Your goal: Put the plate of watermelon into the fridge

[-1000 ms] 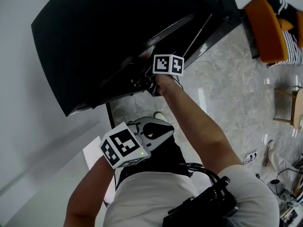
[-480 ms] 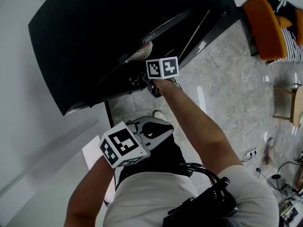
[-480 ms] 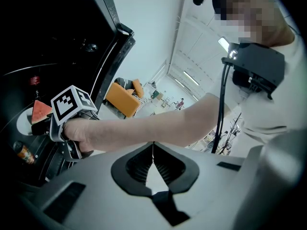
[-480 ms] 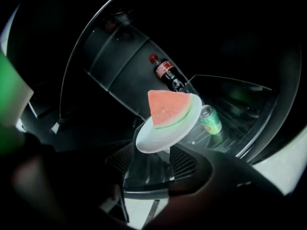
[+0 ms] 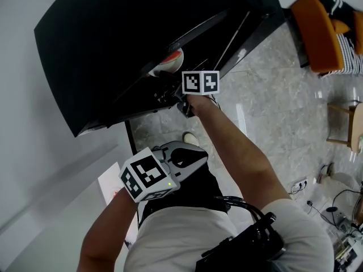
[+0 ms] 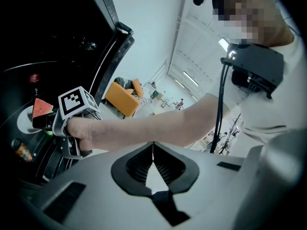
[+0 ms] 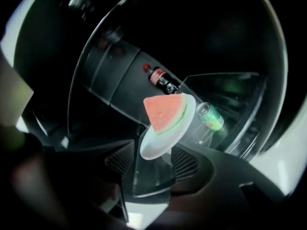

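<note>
Plate (image 7: 157, 146): white, resting on a glass shelf (image 7: 144, 178) inside the dark fridge (image 5: 108, 44); its near rim sits between the fingers (image 7: 186, 163) of the right gripper (image 7: 152, 161).
Watermelon (image 7: 164, 110): one red wedge with a green rind, lying on the plate, ahead of and above the right fingertips.
Right fingers: spread wide on either side of the plate's near rim; the pads do not look pressed against it.
Right gripper place: reached into the open fridge at arm's length, with its marker cube just outside the opening in the head view.
Left gripper (image 6: 153, 150): held low by the person's waist, well back from the fridge.
Left fingers (image 6: 139, 166): closed together tip to tip, with nothing between them.
Green can (image 7: 211, 116): beyond the right fingers, just to the right of the plate.
Bottle (image 7: 160, 79): dark with red at its neck, farther ahead of the right fingers, past the watermelon.
Orange chair (image 5: 320, 33): on the marble floor (image 5: 272, 112), far off to the right of both pairs of fingers.
</note>
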The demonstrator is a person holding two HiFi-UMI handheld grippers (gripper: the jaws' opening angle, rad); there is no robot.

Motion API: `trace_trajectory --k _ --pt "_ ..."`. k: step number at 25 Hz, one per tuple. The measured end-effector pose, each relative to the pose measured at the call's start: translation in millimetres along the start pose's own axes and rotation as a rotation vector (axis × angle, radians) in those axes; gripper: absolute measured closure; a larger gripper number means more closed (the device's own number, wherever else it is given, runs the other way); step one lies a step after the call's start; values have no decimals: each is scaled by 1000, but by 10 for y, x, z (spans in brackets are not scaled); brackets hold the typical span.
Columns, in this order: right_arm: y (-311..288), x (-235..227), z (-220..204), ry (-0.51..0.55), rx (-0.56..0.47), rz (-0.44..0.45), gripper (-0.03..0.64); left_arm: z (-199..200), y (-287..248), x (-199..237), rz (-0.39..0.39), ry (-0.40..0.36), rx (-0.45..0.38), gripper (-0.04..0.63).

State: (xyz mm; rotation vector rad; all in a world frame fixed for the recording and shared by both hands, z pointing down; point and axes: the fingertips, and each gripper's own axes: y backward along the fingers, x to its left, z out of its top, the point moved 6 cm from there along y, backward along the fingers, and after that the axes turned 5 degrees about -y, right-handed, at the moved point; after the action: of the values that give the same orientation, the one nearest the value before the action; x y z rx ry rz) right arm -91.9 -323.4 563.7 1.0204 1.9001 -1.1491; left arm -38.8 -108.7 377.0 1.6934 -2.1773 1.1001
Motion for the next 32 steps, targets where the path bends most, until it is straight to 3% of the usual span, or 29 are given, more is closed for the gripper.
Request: trace_trajectory --k 7,11,18,28,32 --pt "133 -106 18 -393 -175 172 379 -3 -18 -24 -3 -2 2 581" --pt "174 -165 -5 -506 -230 216 379 -24 -17 -25 -5 -2 6 581" --pt "208 -172 -71 -551 -218 194 371 -13 -14 0 0 -4 18 581" --pt "185 -101 -133 -367 -121 124 350 -32 -21 -1 -17 13 -1 581" --pt "172 -90 -136 -356 -116 114 351 -17 -20 16 -13 14 -12 581"
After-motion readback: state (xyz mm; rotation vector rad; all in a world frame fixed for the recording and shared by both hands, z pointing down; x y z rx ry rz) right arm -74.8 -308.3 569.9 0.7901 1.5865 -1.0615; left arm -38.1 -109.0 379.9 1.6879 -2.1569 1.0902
